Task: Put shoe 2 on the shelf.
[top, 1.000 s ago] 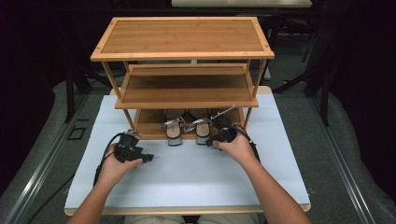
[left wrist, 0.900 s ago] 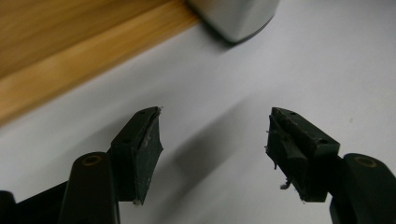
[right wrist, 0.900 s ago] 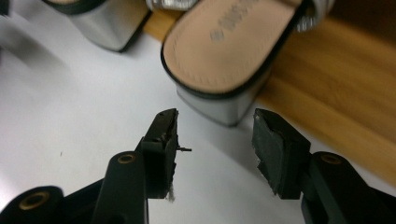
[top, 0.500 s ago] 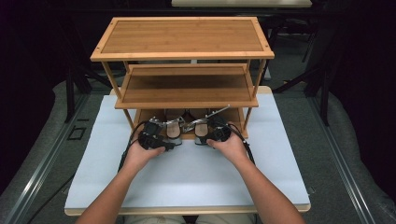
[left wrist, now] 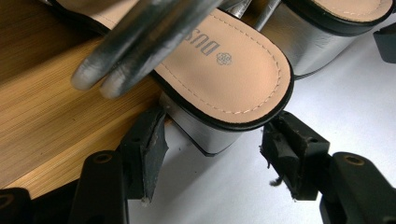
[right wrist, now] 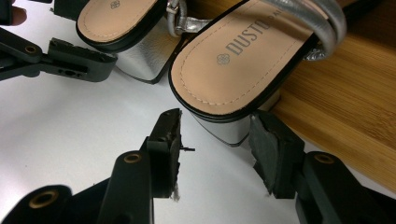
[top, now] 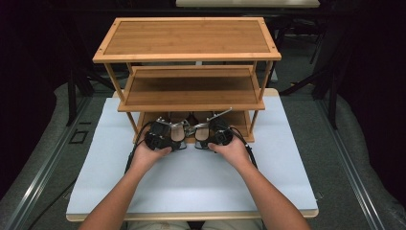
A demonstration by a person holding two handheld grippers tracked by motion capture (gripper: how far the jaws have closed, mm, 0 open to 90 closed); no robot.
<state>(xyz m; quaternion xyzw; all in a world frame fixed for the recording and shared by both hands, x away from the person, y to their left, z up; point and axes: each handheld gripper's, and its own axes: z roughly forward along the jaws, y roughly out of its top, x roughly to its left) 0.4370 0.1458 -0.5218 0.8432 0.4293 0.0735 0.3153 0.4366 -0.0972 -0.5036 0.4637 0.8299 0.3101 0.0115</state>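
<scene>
High view: a person's two grippers met at the bottom tier of a bamboo shoe rack (top: 191, 98), where a pair of silver block-heeled sandals sat with heels overhanging the white table (top: 191, 182). The left gripper (left wrist: 212, 149) had just been closing, its jaws flanking the left sandal (left wrist: 224, 70) heel, one pad touching, the other a shade apart. The right gripper (right wrist: 215, 140) stood narrow, one pad against the right sandal (right wrist: 243, 60) heel; whether the other pressed could not be told. A one-sided pinch on the glossy heel could have let a sandal twist or slip. The rack's upper two shelves held nothing.
</scene>
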